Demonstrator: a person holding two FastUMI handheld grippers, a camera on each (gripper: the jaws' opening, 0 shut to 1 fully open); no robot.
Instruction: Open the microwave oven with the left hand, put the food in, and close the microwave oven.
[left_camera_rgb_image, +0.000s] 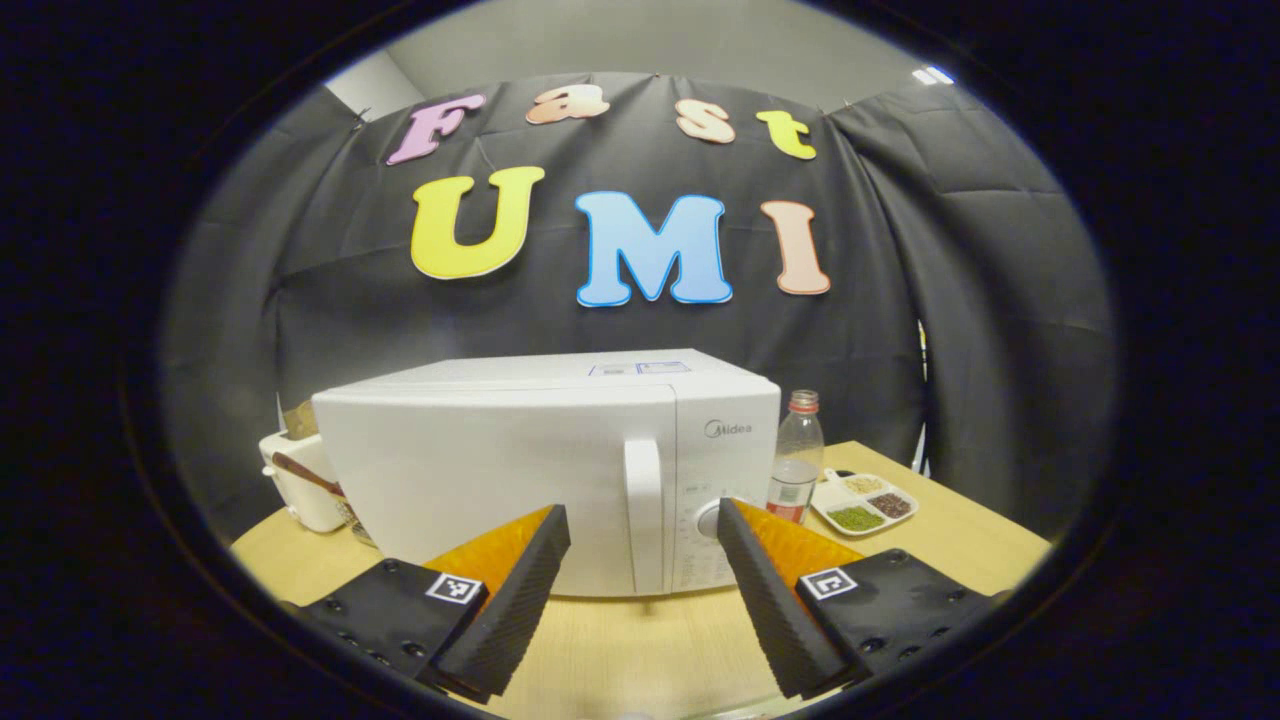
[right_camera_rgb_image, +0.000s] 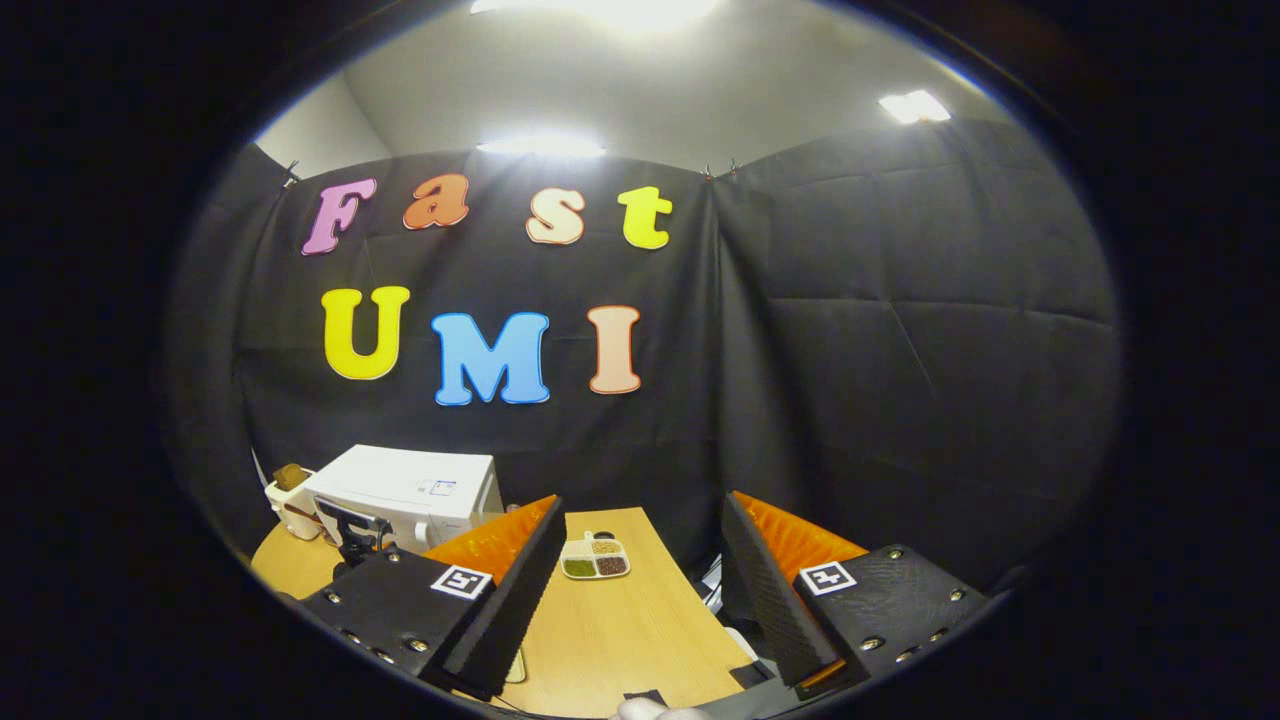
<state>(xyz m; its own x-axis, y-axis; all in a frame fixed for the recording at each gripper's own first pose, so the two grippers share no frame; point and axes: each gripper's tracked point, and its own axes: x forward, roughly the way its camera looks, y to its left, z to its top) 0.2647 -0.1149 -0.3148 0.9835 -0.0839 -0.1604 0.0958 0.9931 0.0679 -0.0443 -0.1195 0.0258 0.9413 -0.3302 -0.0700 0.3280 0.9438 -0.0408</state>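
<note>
On table (left_camera_rgb_image: 640, 650), microwave (left_camera_rgb_image: 500, 460) door closed, interior hidden

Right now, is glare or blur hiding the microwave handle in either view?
Left gripper view: microwave evenly lit, handle sharp, no glare; fisheye bends the table edge. Right gripper view: ceiling lights blow out the top, microwave small and far left, handle too small to tell.

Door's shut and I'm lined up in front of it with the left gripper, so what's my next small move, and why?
Probably ease the left gripper straight forward onto the door handle. The microwave is closed, the gripper is open, and the upright handle sits between its fingers but apart from them.
</note>
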